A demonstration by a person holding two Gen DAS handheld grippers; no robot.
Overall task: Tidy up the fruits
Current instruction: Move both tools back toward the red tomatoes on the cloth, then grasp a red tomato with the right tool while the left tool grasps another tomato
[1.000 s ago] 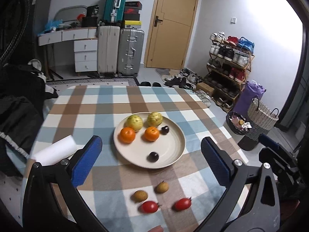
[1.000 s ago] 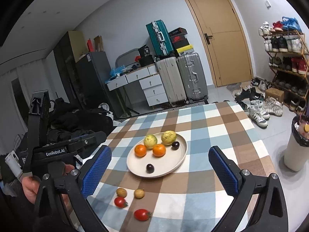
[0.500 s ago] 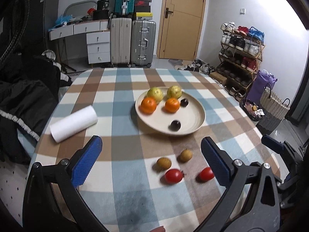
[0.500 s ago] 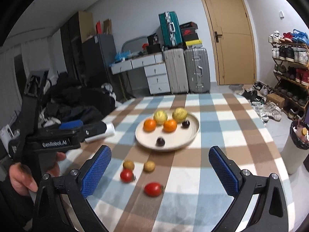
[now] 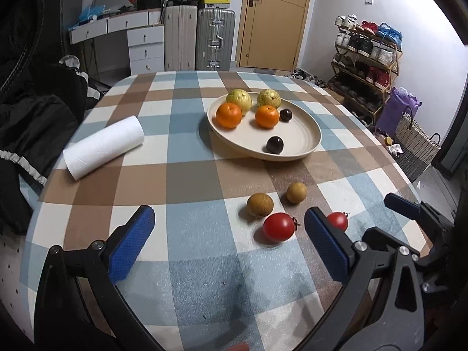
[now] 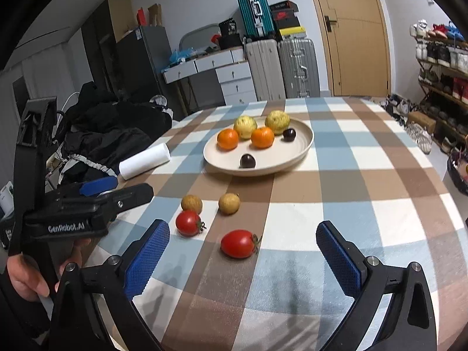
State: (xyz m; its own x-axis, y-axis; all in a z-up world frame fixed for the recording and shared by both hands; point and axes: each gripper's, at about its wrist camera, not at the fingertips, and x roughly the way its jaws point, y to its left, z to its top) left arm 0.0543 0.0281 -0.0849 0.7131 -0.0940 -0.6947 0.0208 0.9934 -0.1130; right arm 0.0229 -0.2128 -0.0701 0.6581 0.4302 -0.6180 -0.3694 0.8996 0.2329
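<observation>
Gripper, left and gripper, right: both spread, nothing held. Plate: six fruits loaded. Desk: two tomatoes and two brown fruits left loose near the right gripper, judged still to be placed

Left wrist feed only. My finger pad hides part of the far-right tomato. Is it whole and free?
Observer: Yes. The right wrist view shows the oval tomato whole, lying on the checked cloth and touching nothing, with its stem end pointing right.
Operator: Right gripper state? I only get a sliver of it.
Observer: The right gripper is open and empty. That tomato lies just ahead of it, between the lines of its two fingers.
Operator: Anything visible behind my camera?
Observer: A hand is wrapped around the handle of the left gripper.
</observation>
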